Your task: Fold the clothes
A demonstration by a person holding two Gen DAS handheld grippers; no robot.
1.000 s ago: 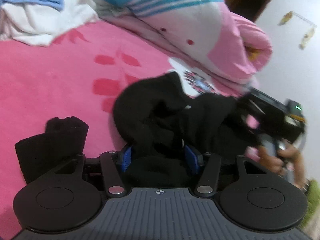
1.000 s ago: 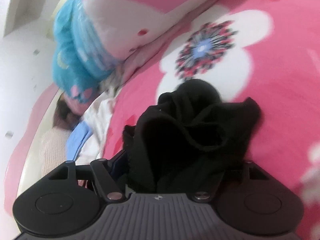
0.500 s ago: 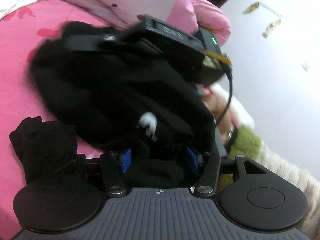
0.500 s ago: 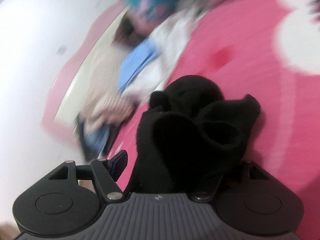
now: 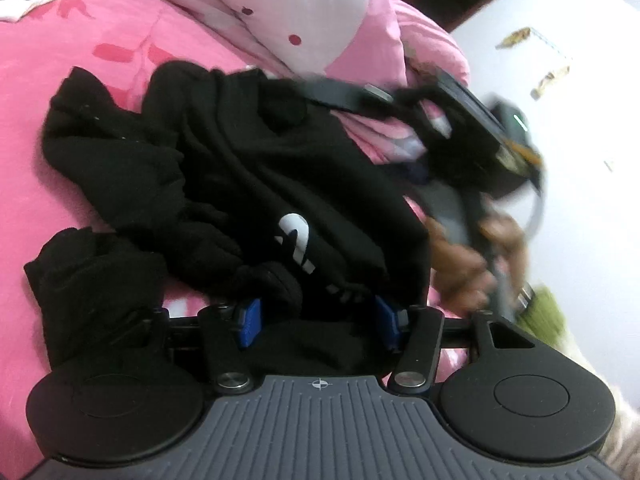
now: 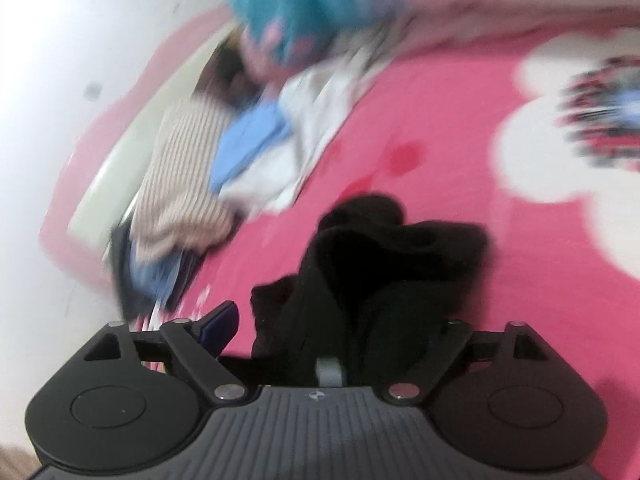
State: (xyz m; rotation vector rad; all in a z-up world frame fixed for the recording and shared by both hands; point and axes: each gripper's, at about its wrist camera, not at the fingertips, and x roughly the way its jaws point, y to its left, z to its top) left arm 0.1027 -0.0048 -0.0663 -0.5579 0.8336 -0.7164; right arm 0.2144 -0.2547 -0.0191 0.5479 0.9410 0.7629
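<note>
Left wrist view showed the left tongs (image 5: 316, 316) set wide, blue pads either side of a bunched black garment (image 5: 248, 184) — whether they actually pinched it, I could not tell. The cloth lay crumpled on the pink bed (image 5: 80, 40), white print showing. The right tongs (image 6: 332, 320) were parted too, black fabric heaped between them; their grip was hidden — a hand (image 5: 460, 264) held them, blurred.

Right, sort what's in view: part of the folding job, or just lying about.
In the job: black garment, left gripper, right gripper.
Lying about: striped top, blue cloth, white cloth, pink quilt.
</note>
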